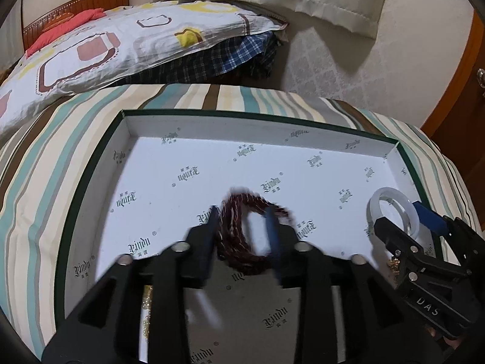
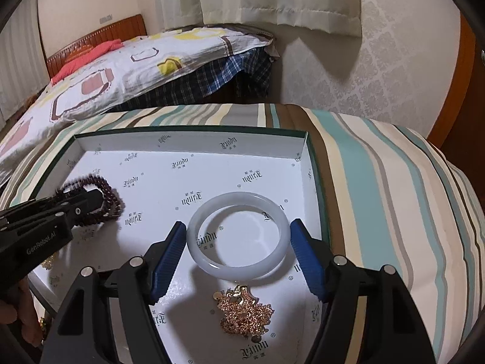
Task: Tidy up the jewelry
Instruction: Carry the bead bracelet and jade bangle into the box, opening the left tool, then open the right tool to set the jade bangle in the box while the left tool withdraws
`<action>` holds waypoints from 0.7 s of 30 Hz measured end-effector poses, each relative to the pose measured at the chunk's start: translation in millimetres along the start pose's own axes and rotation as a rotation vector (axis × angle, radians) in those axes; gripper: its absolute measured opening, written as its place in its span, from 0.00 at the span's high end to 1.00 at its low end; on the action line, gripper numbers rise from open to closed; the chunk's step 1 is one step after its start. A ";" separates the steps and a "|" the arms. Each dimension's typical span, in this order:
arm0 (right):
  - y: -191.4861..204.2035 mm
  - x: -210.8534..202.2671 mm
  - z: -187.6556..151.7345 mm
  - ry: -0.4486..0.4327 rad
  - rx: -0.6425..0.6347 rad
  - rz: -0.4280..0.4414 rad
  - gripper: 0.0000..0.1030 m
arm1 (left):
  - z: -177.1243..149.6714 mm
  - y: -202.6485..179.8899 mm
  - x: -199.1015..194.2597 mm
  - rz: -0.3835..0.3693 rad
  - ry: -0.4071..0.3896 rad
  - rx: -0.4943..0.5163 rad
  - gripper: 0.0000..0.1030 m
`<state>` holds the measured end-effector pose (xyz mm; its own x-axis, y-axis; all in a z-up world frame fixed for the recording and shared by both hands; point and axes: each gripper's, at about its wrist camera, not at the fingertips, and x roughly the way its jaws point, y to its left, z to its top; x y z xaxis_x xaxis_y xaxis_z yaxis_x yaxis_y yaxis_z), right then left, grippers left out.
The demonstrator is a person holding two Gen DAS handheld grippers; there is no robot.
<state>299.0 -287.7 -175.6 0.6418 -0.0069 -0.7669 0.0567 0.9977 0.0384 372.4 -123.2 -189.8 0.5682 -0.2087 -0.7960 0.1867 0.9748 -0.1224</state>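
Observation:
A shallow white box (image 1: 212, 127) (image 2: 194, 141) with a green rim lies on the striped bed. In it are a dark red bead string (image 1: 242, 230) (image 2: 104, 195), a white jade bangle (image 2: 236, 238) (image 1: 394, 209) and a gold chain (image 2: 245, 312). My left gripper (image 1: 242, 227) is open, its blue fingers either side of the bead string; the view is blurred. It also shows in the right wrist view (image 2: 91, 197). My right gripper (image 2: 238, 242) is open around the bangle, not touching it. It also shows in the left wrist view (image 1: 403, 218).
A striped bedcover (image 2: 379, 182) spreads under the box. A patterned pillow (image 1: 106, 45) lies behind, with a plaid cloth (image 1: 230, 57), curtains and a wallpapered wall beyond. Pale beads (image 1: 147, 306) show under my left gripper.

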 end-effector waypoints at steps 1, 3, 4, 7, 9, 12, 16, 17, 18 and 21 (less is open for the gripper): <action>0.5 0.6 0.0 0.001 -0.003 0.001 0.33 | -0.1 0.2 0.1 0.002 -0.003 -0.001 0.58; 1.9 2.6 -0.3 0.009 -0.008 0.008 0.33 | -1.1 -0.3 -0.6 0.003 -0.007 0.003 0.56; 2.4 3.5 -0.6 0.010 -0.008 0.012 0.33 | -1.0 -0.7 -0.9 0.003 -0.008 0.007 0.55; 2.9 4.7 -0.9 0.007 -0.006 0.019 0.33 | -1.0 -1.5 -2.3 -0.001 -0.013 0.012 0.49; 2.2 3.7 -1.3 0.002 -0.001 0.026 0.33 | -1.6 -1.5 -2.5 -0.002 -0.015 0.015 0.46; 2.6 0.2 -0.9 -0.018 -0.002 0.023 0.28 | -1.5 -1.9 -3.3 -0.003 -0.019 0.018 0.41; 0.3 -1.7 0.0 -0.025 0.003 0.025 0.28 | -1.3 -1.4 -4.4 -0.007 -0.026 0.014 0.41; -0.7 -4.6 -0.5 -0.032 0.008 0.026 0.28 | -2.0 -1.5 -5.2 -0.008 -0.026 0.012 0.41; -1.3 -7.4 -0.8 -0.038 0.012 0.027 0.28 | -2.7 -1.1 -6.9 -0.009 -0.030 0.011 0.41; -1.9 -20.8 -2.2 -0.073 0.025 0.033 0.28 | -5.7 1.2 -16.5 -0.023 -0.056 -0.003 0.41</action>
<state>283.9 -289.3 -161.1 0.6975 0.0204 -0.7163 0.0527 0.9954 0.0797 358.7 -118.1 -180.2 0.6079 -0.2350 -0.7584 0.1976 0.9699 -0.1421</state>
